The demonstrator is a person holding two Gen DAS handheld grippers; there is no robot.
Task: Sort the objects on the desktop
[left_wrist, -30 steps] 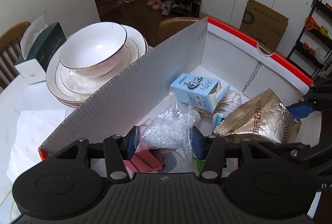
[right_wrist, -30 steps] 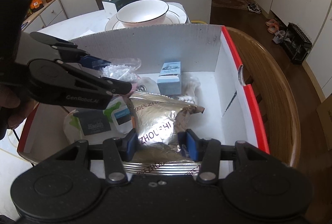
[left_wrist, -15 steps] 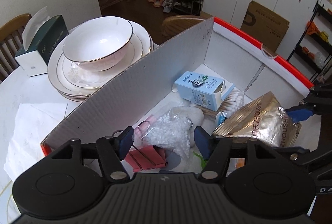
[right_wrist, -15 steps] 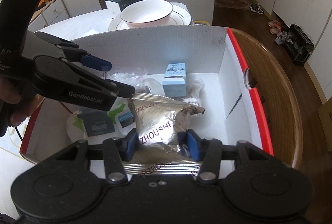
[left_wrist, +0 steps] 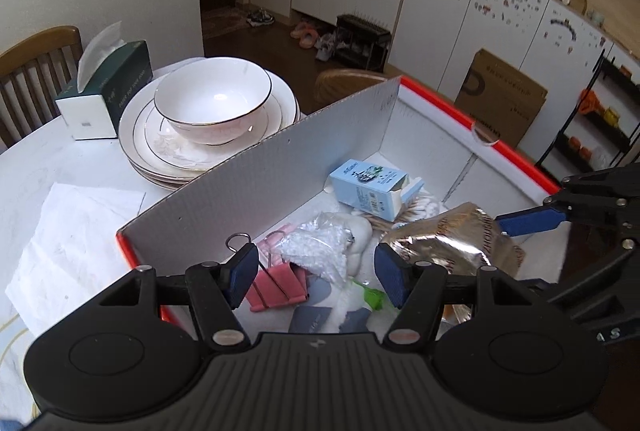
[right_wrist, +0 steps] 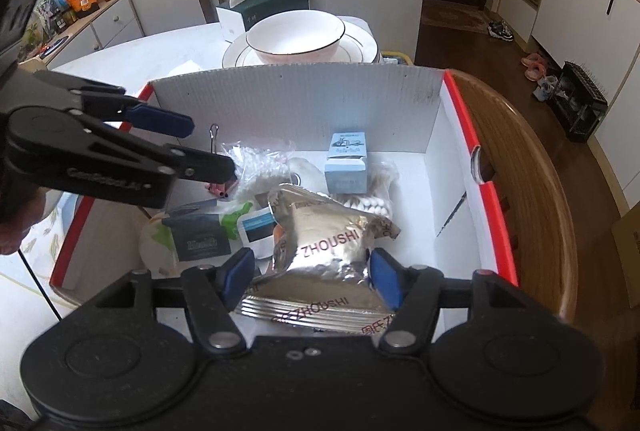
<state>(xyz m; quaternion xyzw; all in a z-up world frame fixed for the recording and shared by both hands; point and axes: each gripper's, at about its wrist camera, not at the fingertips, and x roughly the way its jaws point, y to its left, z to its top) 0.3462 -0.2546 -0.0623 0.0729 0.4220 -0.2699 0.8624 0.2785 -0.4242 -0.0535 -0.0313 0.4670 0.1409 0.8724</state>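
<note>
Inside red-edged box (right_wrist: 460,99) on desk (left_wrist: 60,159): foil bag (right_wrist: 328,251) lies between right gripper (right_wrist: 310,277) jaws, just opened, pads clear. Left gripper (left_wrist: 316,273) jaws spread, empty, above bead bag (left_wrist: 316,251).

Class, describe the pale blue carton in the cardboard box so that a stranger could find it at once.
Start at the red-edged cardboard box beside the stacked plates. Against its far wall, behind the silver foil bag, the pale blue carton rests on a bundle of cotton swabs. It is the only stiff, printed, box-shaped item among soft bags.

Box (right_wrist: 436,167) right corner seemingly bare
</note>
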